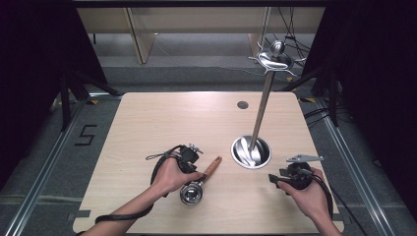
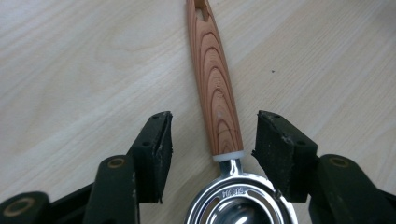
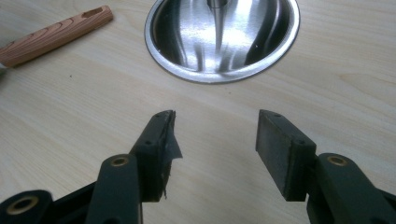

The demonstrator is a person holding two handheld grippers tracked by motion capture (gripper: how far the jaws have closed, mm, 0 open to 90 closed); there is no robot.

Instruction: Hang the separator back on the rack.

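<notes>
Both grippers' fingers wide, left gripper (image 2: 212,135) straddling wood-grain handle of shiny steel strainer (image 2: 219,93), untouched

The strainer (image 2: 219,140) lies flat on the pale wooden worktop (image 1: 147,123), near its front edge. Its wood-grain handle (image 1: 212,167), with a slot near the tip, points away and to the right; a white collar joins it to the shiny, round metal bowl (image 1: 191,194)

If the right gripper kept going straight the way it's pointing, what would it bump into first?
Probably the shiny metal base of the tall stand. The right gripper has open jaws aimed at it across bare table; if it tilts downward, it might touch the table first.
</notes>
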